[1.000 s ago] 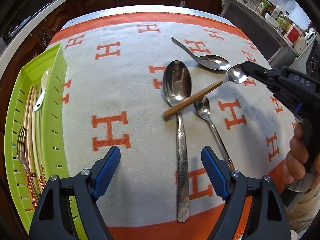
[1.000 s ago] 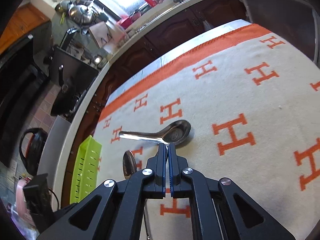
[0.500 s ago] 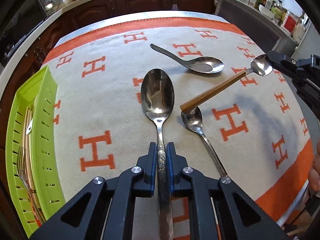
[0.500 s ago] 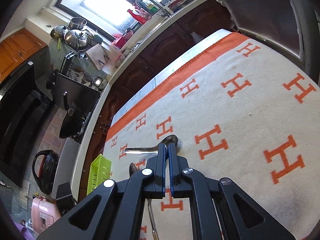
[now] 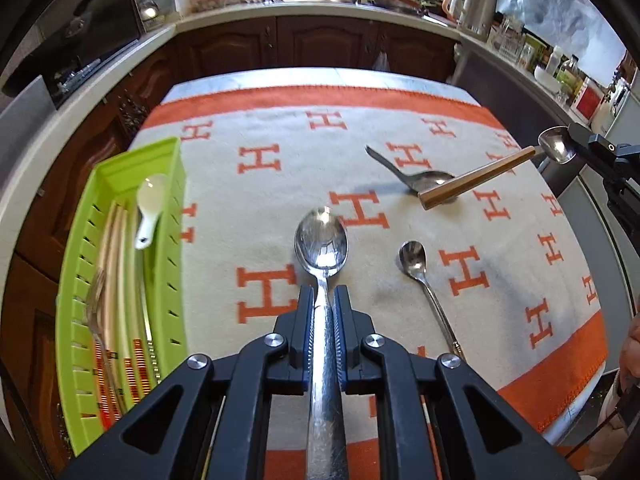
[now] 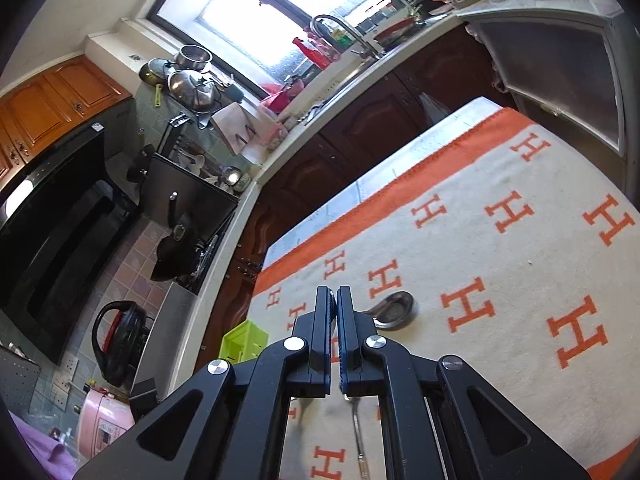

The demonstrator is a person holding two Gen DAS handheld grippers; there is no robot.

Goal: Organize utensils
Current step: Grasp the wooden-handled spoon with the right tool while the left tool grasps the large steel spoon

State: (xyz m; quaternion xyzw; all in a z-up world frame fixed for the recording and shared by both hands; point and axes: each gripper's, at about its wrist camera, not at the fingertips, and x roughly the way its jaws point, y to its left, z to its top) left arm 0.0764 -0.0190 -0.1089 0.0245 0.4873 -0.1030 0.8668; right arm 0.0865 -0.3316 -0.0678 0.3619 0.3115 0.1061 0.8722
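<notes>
My left gripper [image 5: 324, 300] is shut on the handle of a large steel spoon [image 5: 321, 242], whose bowl sticks out ahead, just above the cloth. At the right of the left wrist view, my right gripper [image 5: 573, 140] is shut on the bowl end of a wooden-handled spoon [image 5: 476, 180] and holds it in the air. In its own view the right gripper [image 6: 334, 300] shows shut pads and the held spoon is hidden. On the left stands a green tray [image 5: 168, 184] with a white ceramic spoon [image 5: 150, 208], chopsticks and a fork.
A small steel spoon [image 5: 414, 258] and a bent steel serving spoon [image 5: 424, 178] lie on the white and orange cloth [image 5: 280, 184]. The serving spoon [image 6: 394, 310] also shows just beyond the right fingers. Dark cabinets and crowded kitchen counters ring the table. A hand shows at the right edge.
The left gripper closed on the large spoon's handle and lifted it slightly. The right gripper rose and drew to the right with the wooden-handled spoon, clear of the other spoons.
</notes>
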